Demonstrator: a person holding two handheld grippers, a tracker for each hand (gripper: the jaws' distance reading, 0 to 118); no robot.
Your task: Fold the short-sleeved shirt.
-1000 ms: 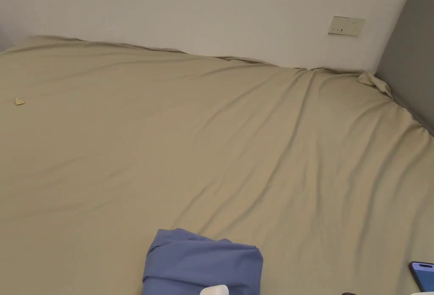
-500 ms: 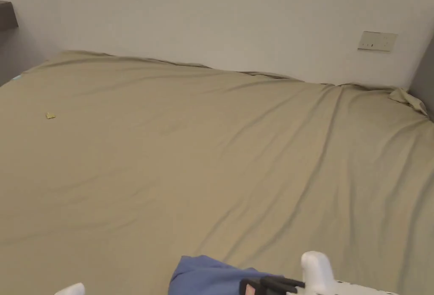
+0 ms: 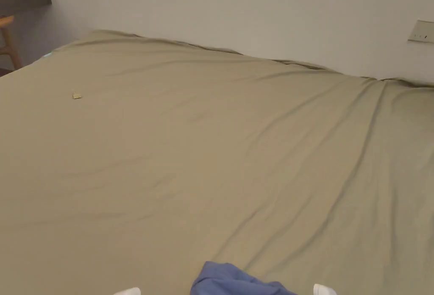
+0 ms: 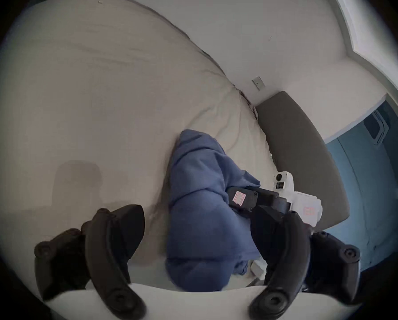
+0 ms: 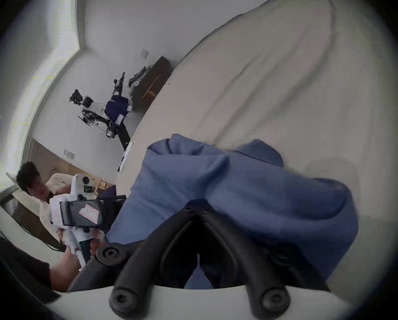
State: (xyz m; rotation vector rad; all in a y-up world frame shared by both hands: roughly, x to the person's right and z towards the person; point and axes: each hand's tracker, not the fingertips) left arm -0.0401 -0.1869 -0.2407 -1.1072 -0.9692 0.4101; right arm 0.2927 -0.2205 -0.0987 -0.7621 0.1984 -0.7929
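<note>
right gripper [image 5: 199, 207] pinches the bunched blue shirt [image 5: 239, 186].

No text, brand, number or sign can be read here. The black block of the white right gripper [image 4: 251, 200] carries a pale pink sticker, and the black block of the white left gripper [image 5: 82, 212] carries another, but whatever is printed on both is too blurred to make out.

blue shirt [image 3: 237, 284] cut off by head view's lower edge; right gripper [image 5: 197, 206] jaw tips buried in its folds
</note>
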